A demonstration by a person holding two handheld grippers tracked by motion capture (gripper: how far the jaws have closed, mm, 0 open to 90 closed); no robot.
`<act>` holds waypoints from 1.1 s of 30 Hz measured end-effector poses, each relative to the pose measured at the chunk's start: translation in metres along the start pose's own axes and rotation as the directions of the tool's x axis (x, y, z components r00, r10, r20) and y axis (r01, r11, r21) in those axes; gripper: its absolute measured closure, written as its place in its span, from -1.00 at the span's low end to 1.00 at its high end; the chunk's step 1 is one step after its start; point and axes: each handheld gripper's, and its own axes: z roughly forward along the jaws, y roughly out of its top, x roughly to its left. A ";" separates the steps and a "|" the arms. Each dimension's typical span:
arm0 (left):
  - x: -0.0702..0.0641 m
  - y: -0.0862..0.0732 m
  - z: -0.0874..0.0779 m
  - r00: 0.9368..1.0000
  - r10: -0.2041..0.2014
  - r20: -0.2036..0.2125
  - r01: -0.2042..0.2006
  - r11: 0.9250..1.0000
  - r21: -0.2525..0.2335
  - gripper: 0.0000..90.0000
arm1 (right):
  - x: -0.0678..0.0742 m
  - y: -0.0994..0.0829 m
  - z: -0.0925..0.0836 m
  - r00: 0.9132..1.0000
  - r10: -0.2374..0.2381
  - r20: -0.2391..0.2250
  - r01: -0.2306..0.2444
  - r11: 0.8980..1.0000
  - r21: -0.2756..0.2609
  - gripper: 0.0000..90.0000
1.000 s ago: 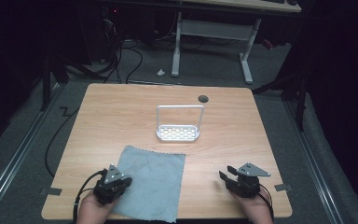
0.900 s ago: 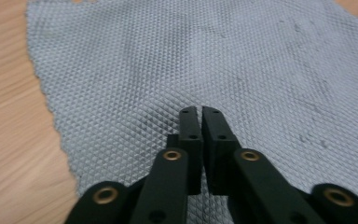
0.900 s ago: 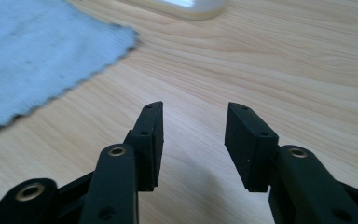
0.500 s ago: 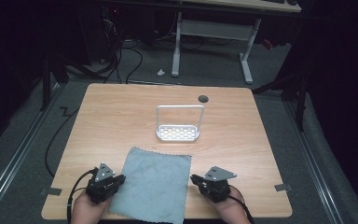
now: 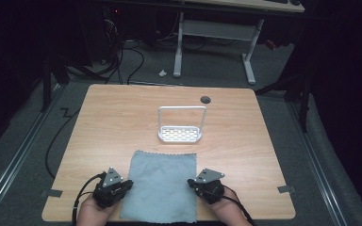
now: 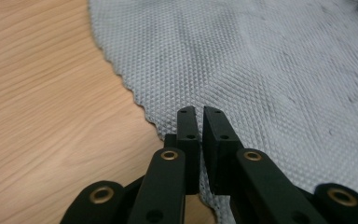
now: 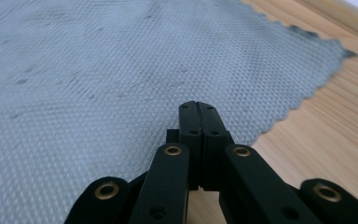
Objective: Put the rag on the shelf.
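Observation:
A grey-blue cloth (image 5: 160, 186) lies flat near the table's front edge. My left gripper (image 5: 128, 184) sits at its left edge and my right gripper (image 5: 191, 183) at its right edge, both pointing inward. In the left gripper view the jaws of the left gripper (image 6: 199, 112) are together but for a hairline gap, low over the scalloped edge of the cloth (image 6: 261, 70), with no fabric seen between them. The right gripper (image 7: 198, 105) has its jaws pressed fully together, just above the cloth (image 7: 98, 70) near a corner.
A white wire rack (image 5: 180, 134) with an upright handle stands behind the cloth at mid-table. A dark cable hole (image 5: 205, 99) is near the far edge. Bare wood of the table (image 5: 113, 127) lies on both sides. Desk legs and cables are on the floor beyond.
Both hands have moved inward; the right gripper came left from the front right to the cloth's right edge, and the left one closed in on the left edge.

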 end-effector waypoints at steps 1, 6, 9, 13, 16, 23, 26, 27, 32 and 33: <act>-0.004 0.001 0.002 1.000 0.015 0.009 -0.015 1.000 0.003 0.89 | -0.005 -0.003 -0.002 1.000 0.011 0.010 -0.011 1.000 -0.002 1.00; -0.030 0.012 0.015 0.993 0.095 0.069 -0.096 0.995 0.006 0.89 | -0.027 -0.016 -0.014 0.996 0.083 0.035 -0.083 0.996 -0.012 1.00; -0.037 0.014 0.017 0.989 0.117 0.088 -0.118 0.993 0.006 0.88 | -0.033 -0.024 -0.022 0.994 0.098 0.050 -0.098 0.995 -0.009 1.00; -0.046 0.015 0.019 0.983 0.150 0.109 -0.151 0.988 0.006 0.87 | -0.034 -0.034 -0.032 0.993 0.116 0.038 -0.116 0.993 -0.007 1.00; -0.050 0.014 0.018 0.981 0.150 0.124 -0.151 0.988 0.005 0.87 | -0.031 -0.041 -0.041 0.994 0.111 0.017 -0.111 0.994 0.000 1.00; -0.061 0.007 0.010 0.971 0.187 0.150 -0.192 0.981 0.018 0.87 | -0.019 -0.053 -0.055 0.996 0.092 -0.005 -0.092 0.996 0.006 0.98; -0.063 0.006 0.007 0.969 0.193 0.152 -0.199 0.980 0.030 0.87 | -0.017 -0.051 -0.054 0.996 0.086 -0.008 -0.086 0.996 0.010 0.97; -0.062 0.006 0.007 0.969 0.191 0.156 -0.198 0.980 0.033 0.87 | -0.017 -0.051 -0.053 0.996 0.085 -0.009 -0.085 0.996 0.008 0.95; -0.051 0.008 0.007 0.979 0.143 0.145 -0.147 0.989 0.015 0.76 | -0.021 -0.049 -0.058 0.995 0.097 0.002 -0.097 0.994 -0.044 0.89; -0.046 0.008 0.007 0.984 0.113 0.138 -0.115 0.993 -0.001 0.67 | -0.025 -0.048 -0.060 0.992 0.123 0.014 -0.122 0.990 -0.066 0.86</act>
